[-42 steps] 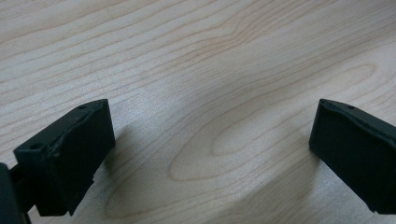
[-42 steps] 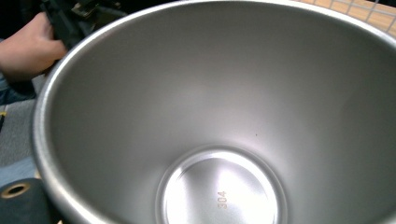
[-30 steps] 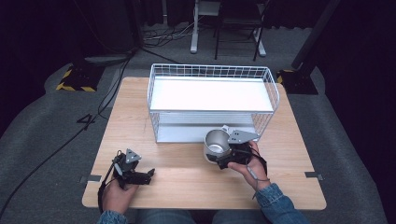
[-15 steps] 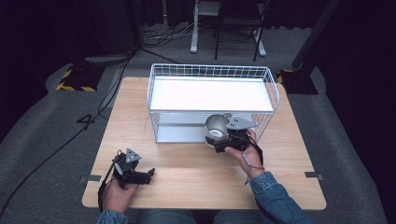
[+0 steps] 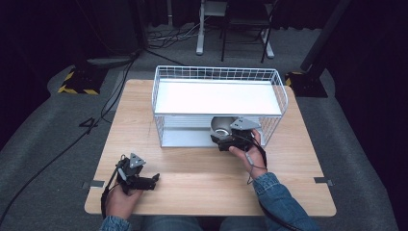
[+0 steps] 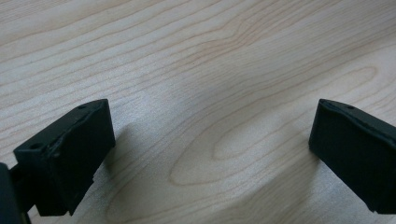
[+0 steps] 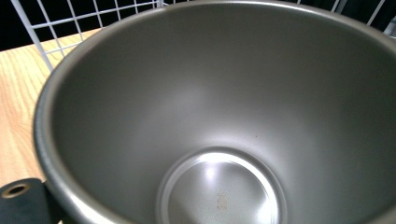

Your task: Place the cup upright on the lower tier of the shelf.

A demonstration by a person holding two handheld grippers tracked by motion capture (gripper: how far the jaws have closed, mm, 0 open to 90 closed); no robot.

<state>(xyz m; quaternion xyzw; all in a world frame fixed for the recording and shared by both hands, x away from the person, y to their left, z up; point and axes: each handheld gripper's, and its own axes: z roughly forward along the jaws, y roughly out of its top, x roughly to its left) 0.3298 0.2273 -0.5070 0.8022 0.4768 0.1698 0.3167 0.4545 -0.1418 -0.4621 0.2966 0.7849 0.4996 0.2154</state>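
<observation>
One bowl (image 5: pixel 221 126) now moving in under the rack's (image 5: pixel 163 89) shelf, off the open table (image 5: pixel 202 173) | right gripper (image 5: pixel 225 141) clamping its rim, likely placing it | left gripper (image 5: pixel 146 182) idling, jaws gaping wide, empty.

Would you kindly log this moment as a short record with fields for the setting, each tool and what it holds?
setting: wooden table with a white wire rack standing on it
left tool: jaws wide apart, nothing between them, low over bare wood
right tool: at the rack's lower level, gripping the rim of a metal bowl
bowl: grey metal, empty inside, partly under the rack's upper shelf
rack upper shelf: white, nothing on it
</observation>
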